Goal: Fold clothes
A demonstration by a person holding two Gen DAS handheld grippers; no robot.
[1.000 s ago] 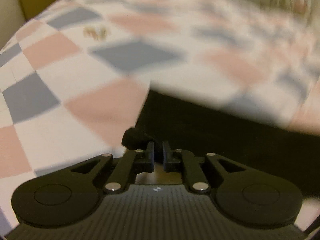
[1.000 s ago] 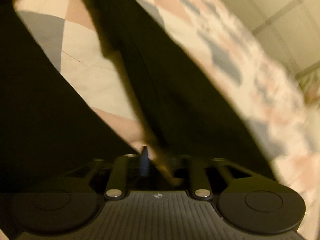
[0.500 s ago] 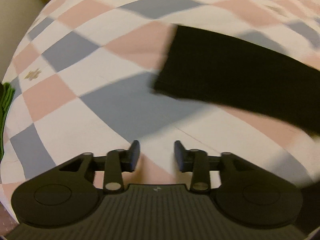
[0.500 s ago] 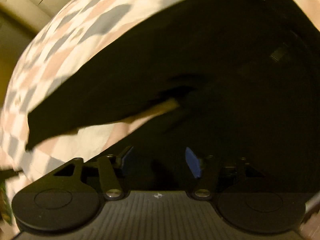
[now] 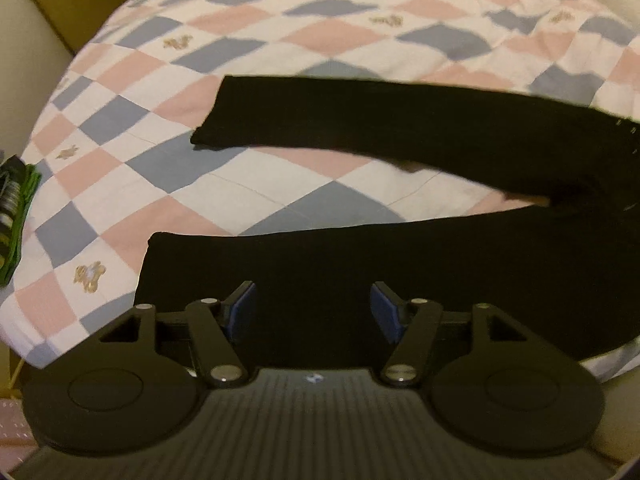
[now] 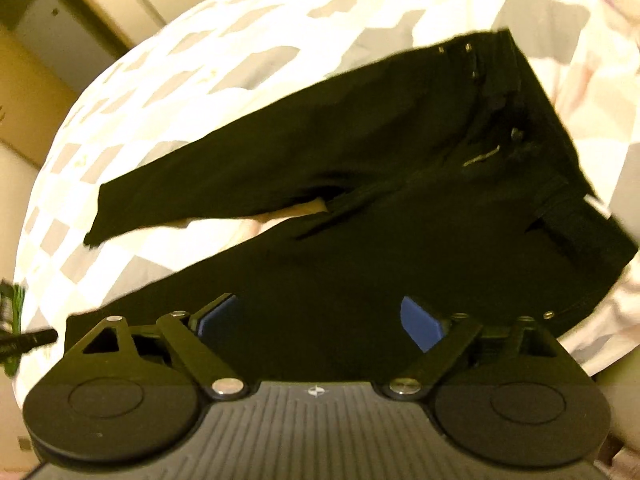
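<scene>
Left wrist, left hand-held gripper opening, empty, above black trousers

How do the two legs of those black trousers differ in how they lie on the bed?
The far leg lies higher on the quilt in the left wrist view, and its cuff sits further right; the near leg runs under the gripper, its cuff further left. The far leg bows; the near leg looks wider here. Both are black, flat, and join at the waist, a gap of quilt between them.

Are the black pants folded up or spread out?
Spread out. The black pants lie flat on the checkered quilt with both legs apart, quilt showing between them.
</scene>
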